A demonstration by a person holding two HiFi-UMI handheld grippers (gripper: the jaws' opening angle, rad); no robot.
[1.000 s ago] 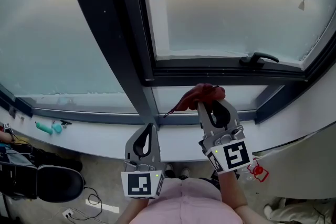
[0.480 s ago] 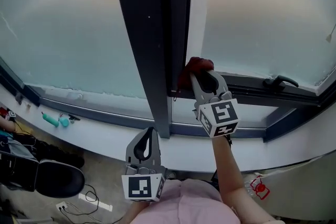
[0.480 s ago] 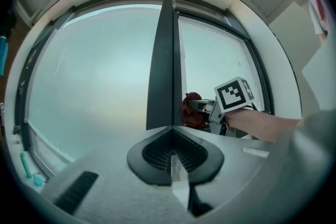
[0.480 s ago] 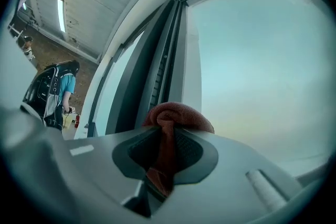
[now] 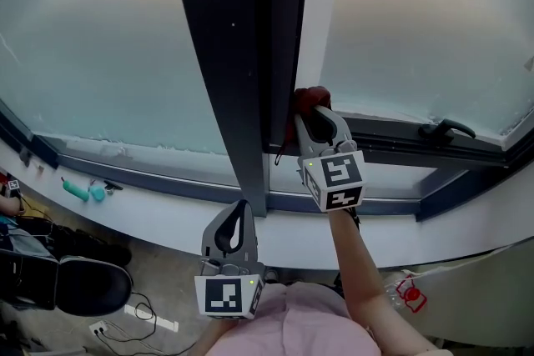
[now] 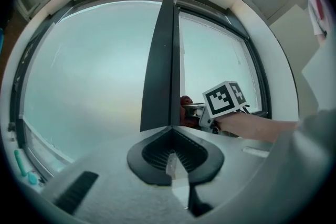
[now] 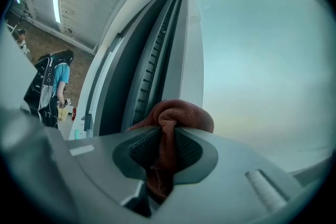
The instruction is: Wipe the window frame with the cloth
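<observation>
- Cloth (image 7: pixel 176 115) sits closest in the right gripper view: dark red terry bunched between the jaws of the right claw (image 7: pixel 167 136), which is clamped tight on it. One fold bulges above the jaw tips, and a tail hangs down between them.
- Nearest the body in the head view, the left claw (image 5: pixel 241 208) is held low in front of a pink top, marker cube toward the camera. Its own view shows the jaws pressed together with only a thin sliver between them.
- Beyond it runs a white sill (image 5: pixel 158 208) – a small teal object (image 5: pixel 83 193) lies on it far to the left. Below the sill, a black chair (image 5: pixel 83 288) stands on the floor.
- Higher up, the right claw (image 5: pixel 314 117) reaches out on a bare forearm, cube facing down and back.
- At its tip the cloth (image 5: pixel 309 96) lies against the right edge of the dark upright of the window frame (image 5: pixel 238 54), just where a horizontal dark rail meets it.
- Along that rail, well to the right, sits a dark window handle (image 5: pixel 442 129).
- Frosted, pale blue-green glass (image 5: pixel 100 37) fills the panes on both sides of the upright.
- Far back on the left of the right gripper view, a person (image 7: pixel 50 86) in a blue top with a dark backpack stands on a brown floor.
</observation>
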